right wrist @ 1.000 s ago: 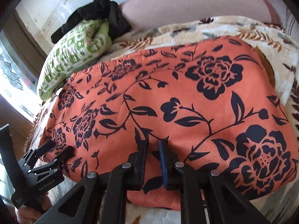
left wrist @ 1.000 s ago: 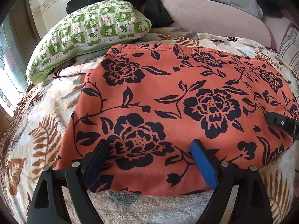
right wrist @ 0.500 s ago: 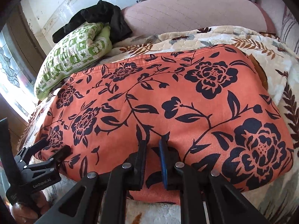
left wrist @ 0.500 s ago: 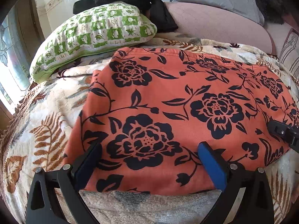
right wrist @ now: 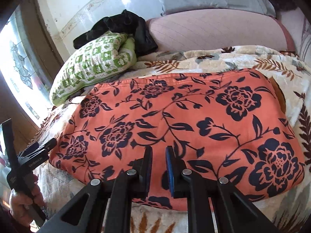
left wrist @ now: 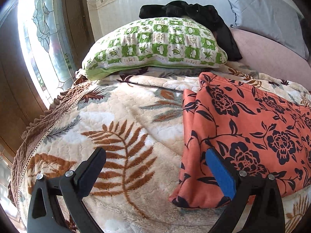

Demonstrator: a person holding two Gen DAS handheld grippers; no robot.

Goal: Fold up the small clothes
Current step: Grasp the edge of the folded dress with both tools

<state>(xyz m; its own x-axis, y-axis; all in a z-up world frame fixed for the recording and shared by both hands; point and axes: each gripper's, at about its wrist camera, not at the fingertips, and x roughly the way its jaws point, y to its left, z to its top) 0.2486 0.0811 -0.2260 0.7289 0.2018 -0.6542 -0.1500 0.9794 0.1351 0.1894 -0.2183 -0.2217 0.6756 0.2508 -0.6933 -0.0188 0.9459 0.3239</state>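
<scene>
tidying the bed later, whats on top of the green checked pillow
A crumpled black garment lies along the far upper edge of the green checked pillow. How far it runs behind the pillow is hidden.

Left gripper (left wrist: 154, 171) angled downward, fingers spread wide and empty; right gripper (right wrist: 158, 169) tilted down at six o'clock, fingers nearly closed, gripping nothing.
</scene>
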